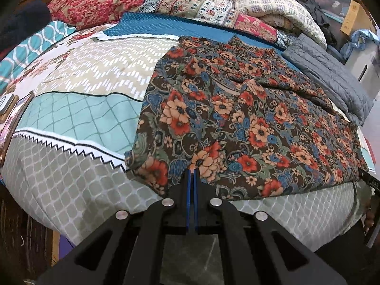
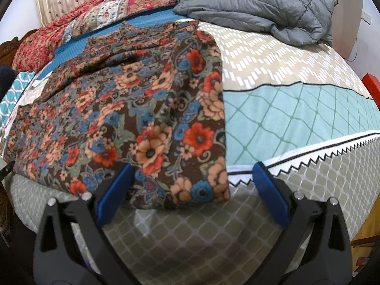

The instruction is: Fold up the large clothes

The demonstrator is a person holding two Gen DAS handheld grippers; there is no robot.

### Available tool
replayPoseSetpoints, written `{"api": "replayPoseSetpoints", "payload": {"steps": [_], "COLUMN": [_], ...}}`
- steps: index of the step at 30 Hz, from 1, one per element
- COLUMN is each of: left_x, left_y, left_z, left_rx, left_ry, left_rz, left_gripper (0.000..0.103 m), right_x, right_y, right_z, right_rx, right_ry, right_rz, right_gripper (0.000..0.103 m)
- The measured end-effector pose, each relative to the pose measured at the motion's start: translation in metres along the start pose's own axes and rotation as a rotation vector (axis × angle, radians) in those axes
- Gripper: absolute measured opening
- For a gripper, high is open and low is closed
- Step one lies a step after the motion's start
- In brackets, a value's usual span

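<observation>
Floral garment (image 2: 133,109): soft matt cloth, as I see it. Bedsheet (image 2: 296,123): smooth printed cotton. Grey jacket (image 2: 256,7): quilted, faintly sheened.

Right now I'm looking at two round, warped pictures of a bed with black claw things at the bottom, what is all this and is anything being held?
Each picture comes from a wide-angle camera on a hand-held gripper; a person carries one in each hand, with no robot arm. The black claws with blue pads are the gripper fingers. In the left wrist view, the left gripper has its pads pressed together at the near edge of the floral garment; whether fabric is pinched between them I cannot tell. In the right wrist view, the right gripper stands wide open over the garment's near corner, holding nothing. The garment lies partly folded on a patterned bedsheet. A grey quilted jacket and folded quilts lie further back.
</observation>
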State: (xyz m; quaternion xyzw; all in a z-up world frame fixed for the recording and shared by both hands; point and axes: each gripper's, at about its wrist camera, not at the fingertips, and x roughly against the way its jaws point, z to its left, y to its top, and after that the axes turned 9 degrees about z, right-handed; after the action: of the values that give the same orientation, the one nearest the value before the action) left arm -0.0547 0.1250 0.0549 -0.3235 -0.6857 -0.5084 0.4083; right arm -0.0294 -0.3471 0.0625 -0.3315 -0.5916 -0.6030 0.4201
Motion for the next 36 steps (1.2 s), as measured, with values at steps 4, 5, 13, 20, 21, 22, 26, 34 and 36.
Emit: {"api": "replayPoseSetpoints", "payload": {"steps": [4, 5, 13, 20, 21, 22, 26, 34, 36], "left_x": [0.0, 0.0, 0.016, 0.037, 0.04, 0.041, 0.026, -0.013, -0.014], "left_y": [0.0, 0.0, -0.007, 0.015, 0.019, 0.023, 0.038, 0.056, 0.058], "left_z": [-0.002, -0.001, 0.013, 0.05, 0.057, 0.064, 0.082, 0.043, 0.034], "left_rx": [0.009, 0.016, 0.088, 0.095, 0.123, 0.159, 0.288, 0.227, 0.175], "left_ry": [0.018, 0.015, -0.091, -0.057, -0.076, -0.109, -0.318, -0.261, -0.224], "left_rz": [-0.007, -0.008, 0.021, 0.117, 0.11, 0.107, 0.157, 0.248, 0.258], "left_gripper": [0.007, 0.007, 0.0, 0.0, 0.0, 0.0, 0.0, 0.0, 0.0], "right_x": [-0.001, -0.001, 0.007, 0.027, 0.028, 0.027, 0.025, 0.008, 0.004], "right_y": [0.001, 0.001, 0.003, -0.001, -0.002, -0.003, -0.005, 0.002, 0.003], "right_z": [0.001, 0.001, -0.003, -0.024, -0.028, -0.031, -0.037, -0.026, -0.024], "right_rx": [0.003, 0.004, -0.018, -0.08, -0.1, -0.124, -0.185, -0.239, -0.259], "right_ry": [-0.005, -0.007, 0.041, 0.204, 0.228, 0.258, 0.323, 0.502, 0.545], "right_rz": [0.002, 0.003, 0.045, 0.096, 0.105, 0.116, 0.137, 0.22, 0.243], "right_gripper": [0.096, 0.096, 0.096, 0.095, 0.094, 0.094, 0.09, 0.047, 0.012]}}
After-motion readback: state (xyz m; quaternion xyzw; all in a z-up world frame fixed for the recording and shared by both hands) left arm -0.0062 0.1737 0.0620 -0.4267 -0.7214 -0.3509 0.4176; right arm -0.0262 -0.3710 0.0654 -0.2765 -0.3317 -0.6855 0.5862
